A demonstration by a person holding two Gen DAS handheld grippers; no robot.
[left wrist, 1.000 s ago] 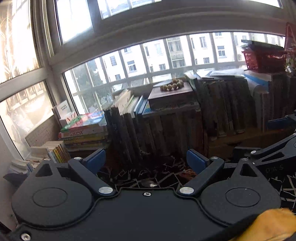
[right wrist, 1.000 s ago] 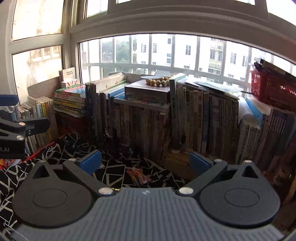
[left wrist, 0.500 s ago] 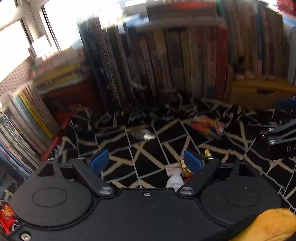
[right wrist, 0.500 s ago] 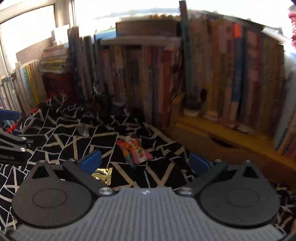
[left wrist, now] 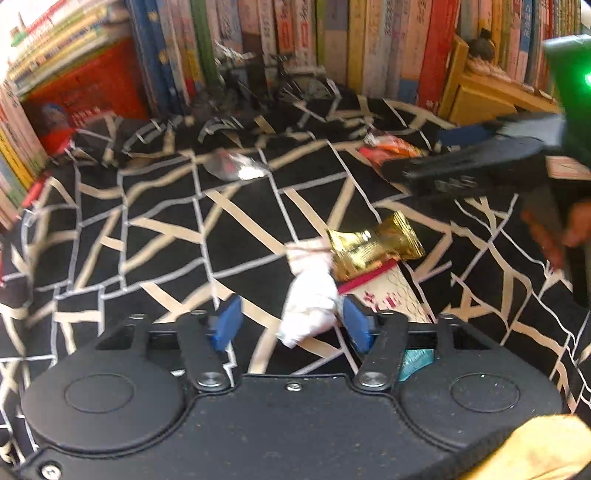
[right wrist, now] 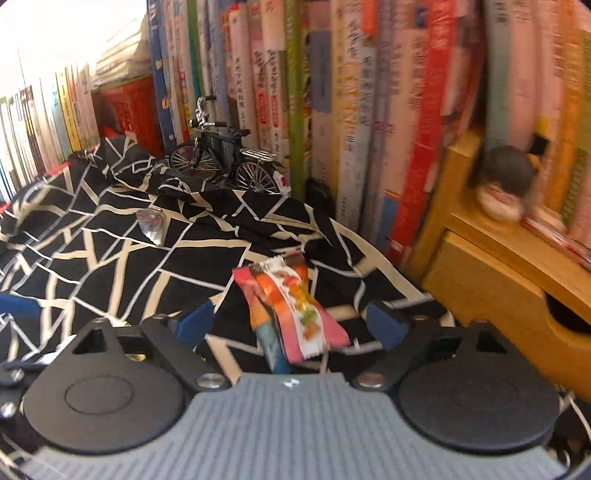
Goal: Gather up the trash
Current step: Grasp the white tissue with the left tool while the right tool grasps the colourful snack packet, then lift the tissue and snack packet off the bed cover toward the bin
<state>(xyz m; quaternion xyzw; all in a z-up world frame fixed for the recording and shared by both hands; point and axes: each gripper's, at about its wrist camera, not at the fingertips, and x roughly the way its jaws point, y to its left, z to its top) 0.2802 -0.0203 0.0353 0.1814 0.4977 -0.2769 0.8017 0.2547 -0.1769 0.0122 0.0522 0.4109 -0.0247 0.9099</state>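
On the black cloth with pale lines (left wrist: 155,206), nothing seems collected yet, as far as we can see; we see no bin or bag in either view.

At the far left, near the standing books (left wrist: 280,33), a clear shiny wrapper (left wrist: 238,168) lies alone, well apart from both tools. We judge it is still to be collected.

In the middle, our left gripper (left wrist: 290,323) points down at a crumpled white tissue (left wrist: 310,302). Its jaws are closing, and the tissue is between the blue pads (left wrist: 228,325). The pad on the right is just beside the tissue or touching it, but the left pad is clearly apart, so we do not grasp it yet. Touching the tissue on its far side is a gold wrapper (left wrist: 373,247), and a pale printed paper strip (left wrist: 391,295) lies under it. These two also remain.

More to the right, our right gripper (right wrist: 291,323) comes over a colourful candy wrapper (right wrist: 291,310), which lies flat on the cloth near a wooden box (right wrist: 491,295). Its jaws are closing too, but both pads are well clear of the wrapper, so nothing is held.

Behind it stands a small model bicycle (right wrist: 225,162), which we think is not trash.

So we judge the task is at the beginning: two first picks are in progress, and at least three other pieces wait.
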